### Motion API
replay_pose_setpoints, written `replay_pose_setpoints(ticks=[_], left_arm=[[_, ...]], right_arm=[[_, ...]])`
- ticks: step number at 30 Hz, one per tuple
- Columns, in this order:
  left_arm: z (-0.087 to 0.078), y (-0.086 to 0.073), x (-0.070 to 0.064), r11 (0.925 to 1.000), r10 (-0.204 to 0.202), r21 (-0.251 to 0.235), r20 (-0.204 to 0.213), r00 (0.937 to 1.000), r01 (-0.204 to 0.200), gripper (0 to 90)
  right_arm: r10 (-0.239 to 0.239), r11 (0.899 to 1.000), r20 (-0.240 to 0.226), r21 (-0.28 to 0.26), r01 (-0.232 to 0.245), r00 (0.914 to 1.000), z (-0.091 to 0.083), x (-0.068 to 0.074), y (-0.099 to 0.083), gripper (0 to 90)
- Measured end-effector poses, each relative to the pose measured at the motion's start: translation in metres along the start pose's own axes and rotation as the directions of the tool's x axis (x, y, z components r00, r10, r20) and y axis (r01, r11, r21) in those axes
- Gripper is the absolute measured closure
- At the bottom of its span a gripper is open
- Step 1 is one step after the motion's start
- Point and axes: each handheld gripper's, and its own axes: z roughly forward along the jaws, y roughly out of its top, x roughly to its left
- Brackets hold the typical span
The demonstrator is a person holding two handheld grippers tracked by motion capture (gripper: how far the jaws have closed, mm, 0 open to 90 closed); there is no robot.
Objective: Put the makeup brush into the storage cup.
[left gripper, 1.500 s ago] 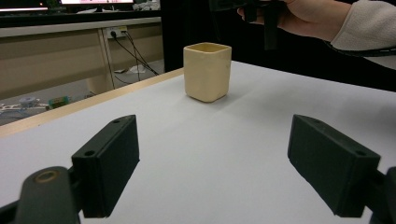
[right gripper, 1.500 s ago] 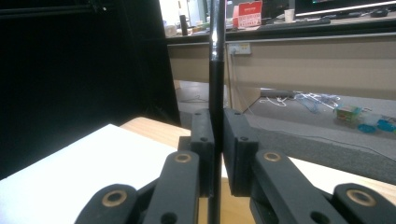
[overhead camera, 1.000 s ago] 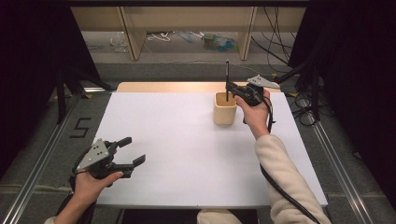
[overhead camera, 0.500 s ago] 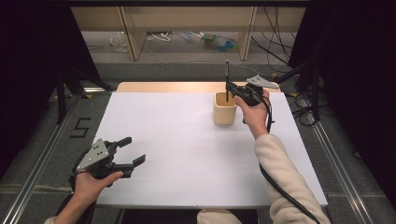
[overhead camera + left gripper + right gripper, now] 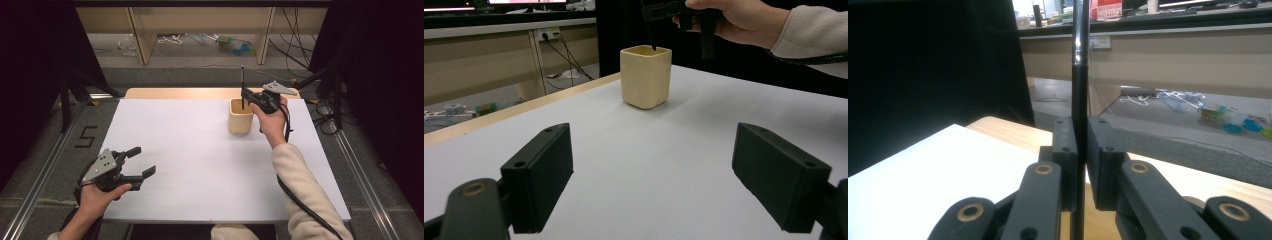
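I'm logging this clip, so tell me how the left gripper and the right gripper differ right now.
The left gripper is open and holds nothing; the right gripper is shut on a thin black rod. The left sits low near the table's front edge; the right is raised above the beige cup. Both are hand-held.

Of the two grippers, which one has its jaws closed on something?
The right gripper, above the beige cup: it clamps a thin black rod. The left gripper is wide open, holding nothing.

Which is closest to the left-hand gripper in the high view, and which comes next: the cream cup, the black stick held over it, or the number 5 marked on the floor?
From the left gripper:
1. Number 5, on the floor left of the table.
2. Cream cup, far right part of the table.
3. Black stick, upright above the cup, clamped in the right gripper.
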Motion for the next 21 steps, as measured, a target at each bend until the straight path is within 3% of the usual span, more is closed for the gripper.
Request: replay_pose_setpoints(ticks=[21], left_arm=[[-0.0002, 0.0000, 0.0000, 1.0000, 0.000, 0.001, 0.000, 1.0000, 0.000, 16.2]], right_arm=[[0.001, 1.000, 0.009, 0.012, -0.001, 1.0000, 0.0015, -0.0011, -0.0033, 84.0]])
